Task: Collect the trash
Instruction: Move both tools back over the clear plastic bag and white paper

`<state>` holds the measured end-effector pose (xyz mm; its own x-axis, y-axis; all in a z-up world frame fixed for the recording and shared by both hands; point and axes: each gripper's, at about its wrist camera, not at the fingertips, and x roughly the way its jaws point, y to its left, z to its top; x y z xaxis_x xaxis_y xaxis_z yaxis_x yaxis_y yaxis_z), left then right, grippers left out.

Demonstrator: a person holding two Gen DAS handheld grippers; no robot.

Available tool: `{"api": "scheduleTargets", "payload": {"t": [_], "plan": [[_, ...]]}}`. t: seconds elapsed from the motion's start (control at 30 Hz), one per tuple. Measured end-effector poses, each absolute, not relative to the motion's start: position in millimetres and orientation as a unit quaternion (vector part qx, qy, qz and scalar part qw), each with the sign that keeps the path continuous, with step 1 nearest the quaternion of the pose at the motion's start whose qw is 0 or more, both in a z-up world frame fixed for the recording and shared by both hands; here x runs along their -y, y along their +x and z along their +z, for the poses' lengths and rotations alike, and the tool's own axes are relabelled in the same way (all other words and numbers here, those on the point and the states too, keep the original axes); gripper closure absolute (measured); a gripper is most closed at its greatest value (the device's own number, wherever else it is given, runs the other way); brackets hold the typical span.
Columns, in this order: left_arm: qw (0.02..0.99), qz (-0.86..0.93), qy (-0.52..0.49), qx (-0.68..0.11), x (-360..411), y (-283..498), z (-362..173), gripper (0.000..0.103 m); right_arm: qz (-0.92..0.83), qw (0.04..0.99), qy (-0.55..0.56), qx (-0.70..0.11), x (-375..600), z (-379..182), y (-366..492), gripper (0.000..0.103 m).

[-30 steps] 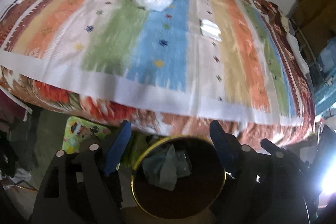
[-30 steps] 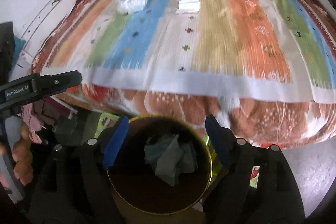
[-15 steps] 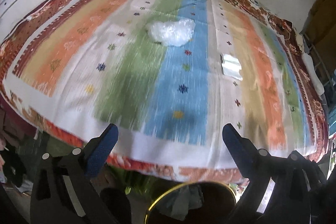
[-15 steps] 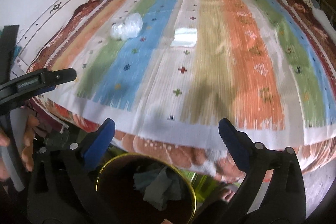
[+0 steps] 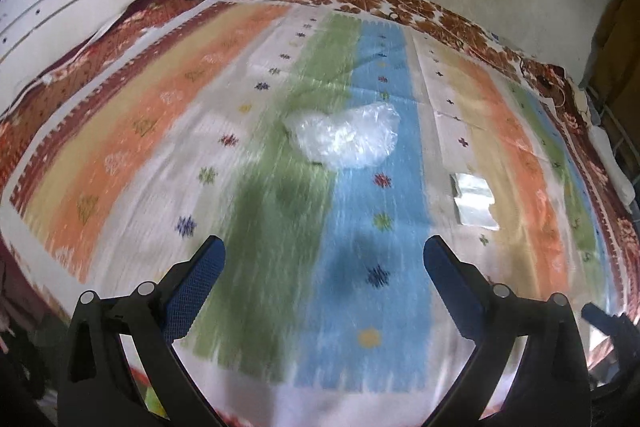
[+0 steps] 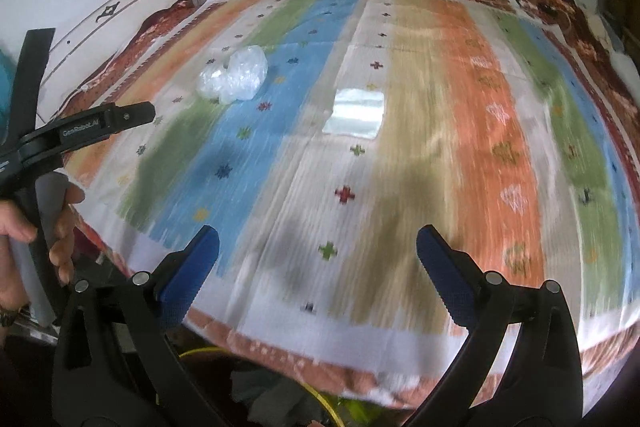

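Two wide-open hand-held grippers over a striped bed

The left hand-held gripper point(image 5: 324, 255) and right hand-held gripper point(image 6: 318, 245) gape empty. A crumpled clear plastic bag point(image 5: 346, 137) lies on the blue-green stripes of the bedspread point(image 5: 140, 131), with a flat clear plastic wrapper point(image 6: 356, 115) apart on the pale stripe.

left gripper point(image 6: 100, 125) arm, at nine o'clock in the right wrist view: "GenRobot.AI"
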<state>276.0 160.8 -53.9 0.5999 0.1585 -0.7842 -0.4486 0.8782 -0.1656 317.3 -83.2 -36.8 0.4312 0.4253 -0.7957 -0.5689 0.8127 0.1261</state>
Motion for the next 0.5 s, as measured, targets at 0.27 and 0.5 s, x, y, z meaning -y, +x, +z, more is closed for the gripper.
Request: {"api": "scheduleTargets", "payload": {"t": [0.27, 0.5], "plan": [[0.897, 0.131, -0.135, -0.399, -162.5, 308.7, -64.5, 0.006, 0.297, 0.843, -0.080, -0.443, 68.2, -54.9, 350.8, 0.009], [0.907, 0.110, -0.115, -0.389, -167.3, 338.5, -64.5, 0.006, 0.287, 0.843, -0.066, -0.450, 62.5, -69.0, 387.6, 0.011]]}}
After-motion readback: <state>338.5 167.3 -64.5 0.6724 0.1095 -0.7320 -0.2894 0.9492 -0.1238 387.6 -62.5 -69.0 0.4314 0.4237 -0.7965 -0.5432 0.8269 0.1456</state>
